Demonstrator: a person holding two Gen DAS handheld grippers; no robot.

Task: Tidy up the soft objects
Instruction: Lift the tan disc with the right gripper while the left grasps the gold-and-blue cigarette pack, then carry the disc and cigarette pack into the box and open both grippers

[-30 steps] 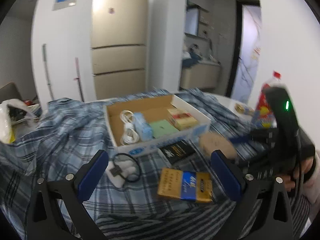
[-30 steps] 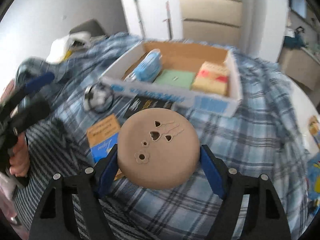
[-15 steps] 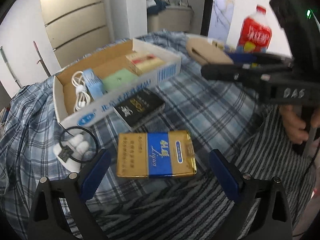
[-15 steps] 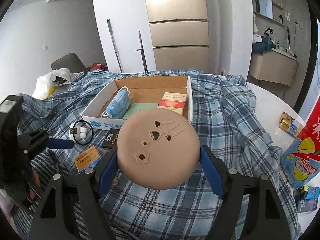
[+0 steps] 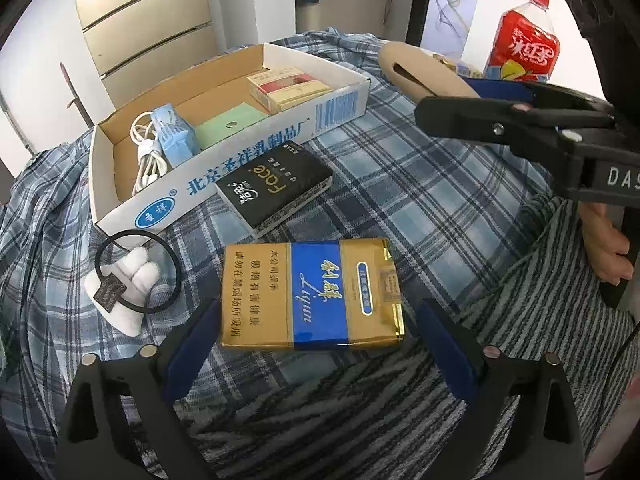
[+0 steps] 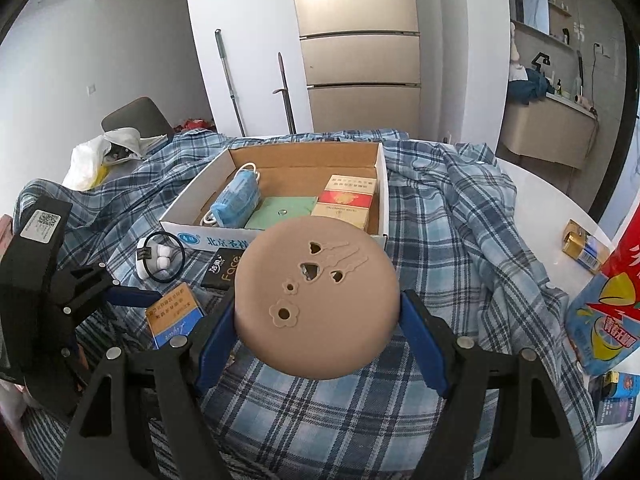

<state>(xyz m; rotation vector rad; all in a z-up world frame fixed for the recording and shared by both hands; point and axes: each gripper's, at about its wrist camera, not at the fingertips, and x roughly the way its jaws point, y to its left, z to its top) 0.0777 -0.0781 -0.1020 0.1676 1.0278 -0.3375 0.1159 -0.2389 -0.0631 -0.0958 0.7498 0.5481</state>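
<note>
Tan disc; blue-and-white plaid cloth; gold-and-blue pack; black pack; red bottle.

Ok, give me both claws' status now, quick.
Left claw: open, holding nothing, over the gold-and-blue pack.
Right claw: closed on the tan round pad.

The left gripper is closing in on the gold-and-blue pack, now lying between its spread fingers.
</note>
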